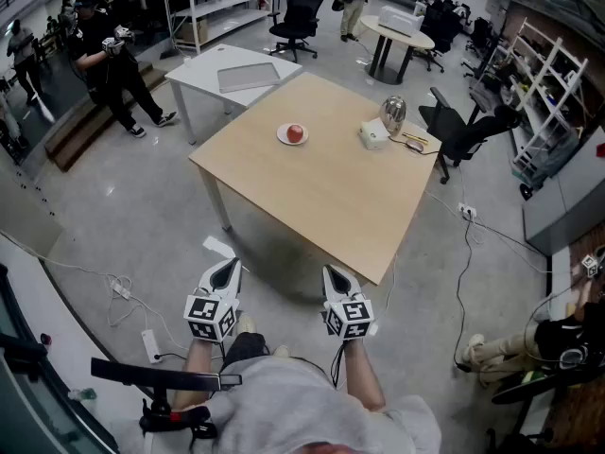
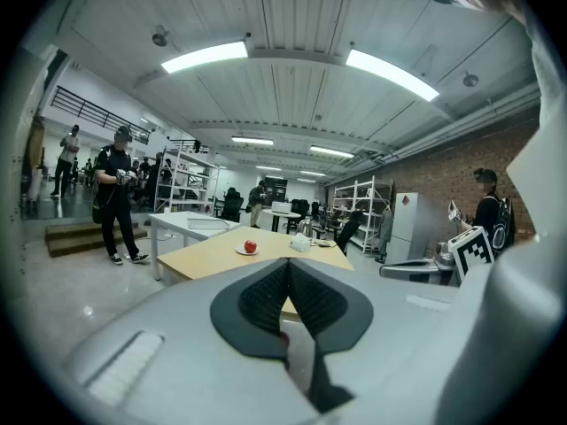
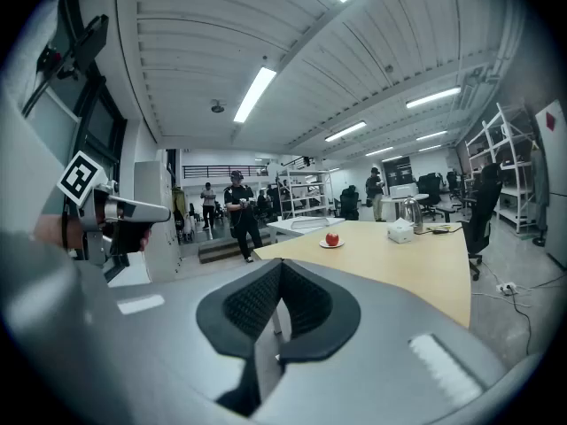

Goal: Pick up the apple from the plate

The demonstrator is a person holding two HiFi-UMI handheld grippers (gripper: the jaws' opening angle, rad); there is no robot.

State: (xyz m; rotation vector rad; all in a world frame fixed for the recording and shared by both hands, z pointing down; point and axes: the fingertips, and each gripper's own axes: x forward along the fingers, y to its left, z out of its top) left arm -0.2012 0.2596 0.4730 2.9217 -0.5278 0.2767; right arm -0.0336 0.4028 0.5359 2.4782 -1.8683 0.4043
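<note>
Shells of the left gripper (image 1: 225, 274) and right gripper (image 1: 333, 274): pale grey moulded plastic, broad at the near end, tapering to a point at the far end. Jaw pads (image 2: 266, 295) are black and finely ribbed. The right shell has a pale ribbed patch (image 3: 443, 361). Each gripper carries a marker cube (image 1: 212, 317), white with black square patterns. A thin black cable (image 1: 334, 367) trails near the right gripper. The person wears a light grey top (image 1: 312, 410).

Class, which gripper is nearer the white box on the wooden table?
Right. The right gripper hangs well short of the white box, almost in line with it; the left gripper is further left.
</note>
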